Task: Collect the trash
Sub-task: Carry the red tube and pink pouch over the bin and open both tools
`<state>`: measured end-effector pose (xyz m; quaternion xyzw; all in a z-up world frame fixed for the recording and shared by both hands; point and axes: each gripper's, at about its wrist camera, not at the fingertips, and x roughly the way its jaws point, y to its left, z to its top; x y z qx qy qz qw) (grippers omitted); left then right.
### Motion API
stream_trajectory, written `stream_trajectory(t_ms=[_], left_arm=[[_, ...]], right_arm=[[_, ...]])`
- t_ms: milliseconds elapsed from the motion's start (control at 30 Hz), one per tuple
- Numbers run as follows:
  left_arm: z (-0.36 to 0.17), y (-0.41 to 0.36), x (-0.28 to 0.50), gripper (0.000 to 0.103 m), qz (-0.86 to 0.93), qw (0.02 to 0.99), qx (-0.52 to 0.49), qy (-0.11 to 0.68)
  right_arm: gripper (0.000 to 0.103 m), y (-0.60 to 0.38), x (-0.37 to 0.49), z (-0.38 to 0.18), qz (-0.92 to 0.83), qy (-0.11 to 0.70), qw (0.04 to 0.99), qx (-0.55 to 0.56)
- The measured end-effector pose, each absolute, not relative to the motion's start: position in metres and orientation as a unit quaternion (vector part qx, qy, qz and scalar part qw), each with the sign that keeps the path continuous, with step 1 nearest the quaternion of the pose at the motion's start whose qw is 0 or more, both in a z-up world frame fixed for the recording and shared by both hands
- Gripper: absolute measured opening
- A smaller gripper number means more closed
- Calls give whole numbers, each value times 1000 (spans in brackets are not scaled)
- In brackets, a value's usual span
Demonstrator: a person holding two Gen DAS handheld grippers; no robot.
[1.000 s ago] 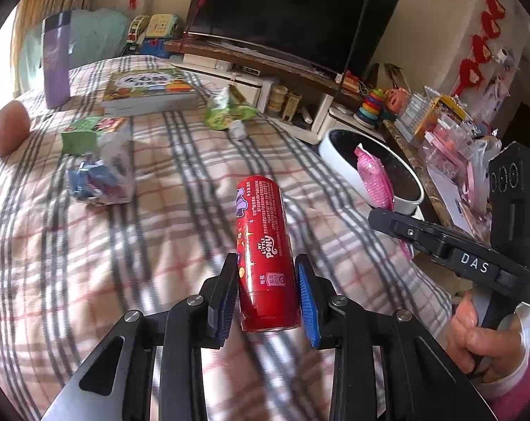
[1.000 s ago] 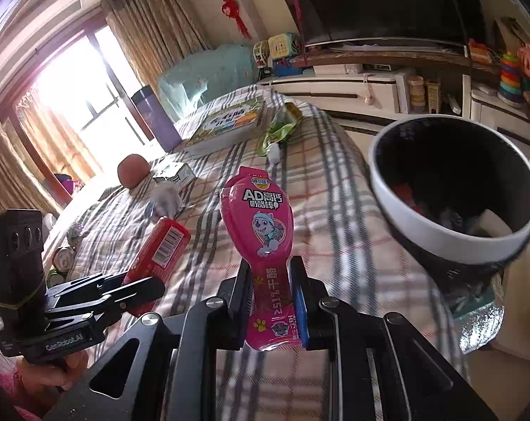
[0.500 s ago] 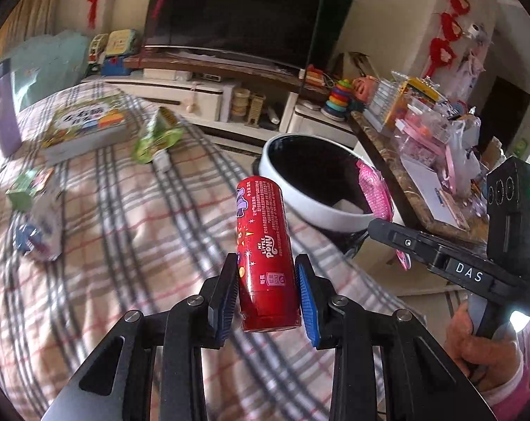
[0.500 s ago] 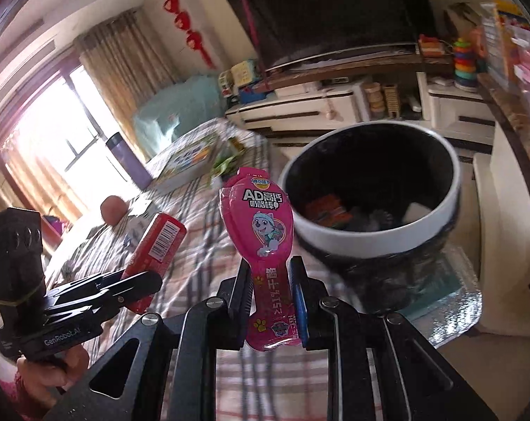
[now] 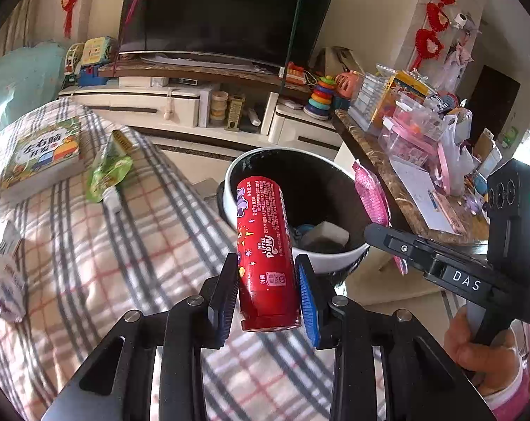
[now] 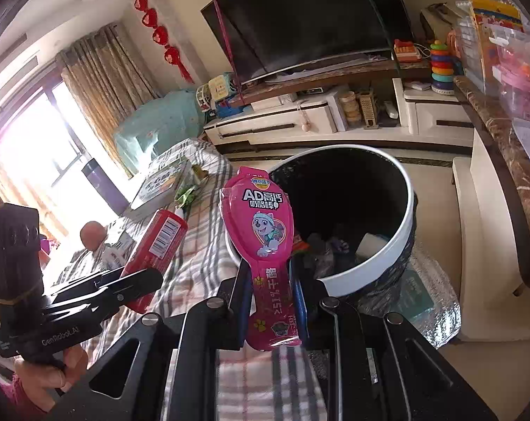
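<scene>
Gripping a red My Little Pony can (image 5: 267, 249) in my left gripper (image 5: 267, 294) and a pink snack pouch (image 6: 263, 242) in my right gripper (image 6: 269, 298), I hold both level beside the white-rimmed trash bin (image 6: 403, 242).

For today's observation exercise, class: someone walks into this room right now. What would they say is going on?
A person is clearing rubbish off a checked blanket with a hand-held claw in each hand. The left claw grips a red can, and the right claw grips a pink snack wrapper. Both are held up near the rim of a white bin that already has some rubbish inside. Neither item has been dropped in yet. A green pouch and a book lie on the blanket.
</scene>
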<state>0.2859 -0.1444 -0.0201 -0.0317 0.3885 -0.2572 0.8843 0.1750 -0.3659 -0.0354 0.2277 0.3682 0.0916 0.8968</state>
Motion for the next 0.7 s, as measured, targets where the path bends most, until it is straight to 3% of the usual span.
stream_trajectory(t_ms=[700], left_arm=[[-28,-180,330,30,-269,879,-30,392]], right_arm=[[21,-389,214,-37,73,374,900,213]])
